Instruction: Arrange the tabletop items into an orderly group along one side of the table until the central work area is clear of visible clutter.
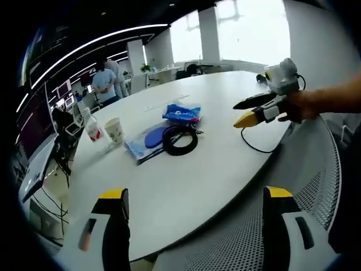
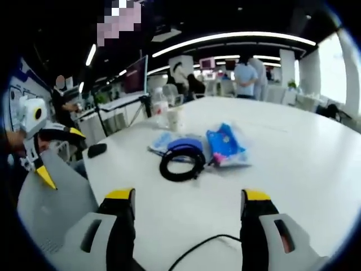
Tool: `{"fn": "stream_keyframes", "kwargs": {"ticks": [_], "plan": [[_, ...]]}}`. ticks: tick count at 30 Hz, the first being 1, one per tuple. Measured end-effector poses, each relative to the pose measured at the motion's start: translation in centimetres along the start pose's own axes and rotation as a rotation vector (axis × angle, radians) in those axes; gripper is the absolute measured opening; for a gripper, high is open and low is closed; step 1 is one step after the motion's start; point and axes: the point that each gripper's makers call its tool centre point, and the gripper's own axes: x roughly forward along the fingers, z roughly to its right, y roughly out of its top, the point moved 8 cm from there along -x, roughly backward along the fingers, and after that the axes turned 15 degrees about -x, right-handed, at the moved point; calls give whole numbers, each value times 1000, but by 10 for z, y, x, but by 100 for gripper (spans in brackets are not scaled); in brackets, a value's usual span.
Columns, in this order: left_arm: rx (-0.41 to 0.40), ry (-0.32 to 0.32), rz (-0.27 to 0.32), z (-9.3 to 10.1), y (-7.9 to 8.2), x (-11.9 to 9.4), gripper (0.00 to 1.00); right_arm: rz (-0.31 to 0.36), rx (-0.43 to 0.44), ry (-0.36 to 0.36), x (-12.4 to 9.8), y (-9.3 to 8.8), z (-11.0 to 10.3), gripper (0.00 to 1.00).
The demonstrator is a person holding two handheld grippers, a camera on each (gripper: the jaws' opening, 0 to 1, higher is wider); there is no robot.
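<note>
Both tongs, left [image 1: 194,212] and right [image 2: 185,212], gape empty above the white bench [image 1: 169,186], where a coiled black cable [image 1: 180,140], blue packet [image 1: 182,113], bottle [image 1: 93,130] and paper cup [image 1: 114,130] cluster centrally; the right gripper view adds a dark mouse [image 2: 97,149].

Your table [image 1: 225,141] is plain white, and at its middle you have a black coiled cable [image 1: 180,139] lying against a pale blue pouch with a darker blue patch [image 1: 148,139], with a bright blue packet printed in white and pink [image 1: 181,113] just beyond the coil. Past the pouch stand a clear bottle with a red label [image 1: 93,131] and a pale patterned paper cup [image 1: 114,130]. Your left gripper [image 1: 194,217] and right gripper [image 2: 189,217] both have black jaws capped in yellow.
</note>
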Motion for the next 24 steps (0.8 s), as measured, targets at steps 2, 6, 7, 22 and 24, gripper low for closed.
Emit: {"fn": "stream_keyframes", "kwargs": {"ticks": [2, 6, 7, 22, 24], "plan": [[6, -8, 7, 1, 4, 1, 99, 19, -1, -13, -4, 3, 1, 74], [6, -15, 12, -3, 11, 7, 99, 13, 2, -21, -10, 3, 3, 77], [-18, -36, 10, -3, 13, 9, 99, 39, 11, -28, -12, 6, 4, 78], [-112, -56, -4, -21, 28, 33, 99, 53, -3, -44, -19, 10, 4, 82], [-111, -60, -10, -20, 28, 35, 99, 49, 8, -46, -19, 9, 5, 82]]}}
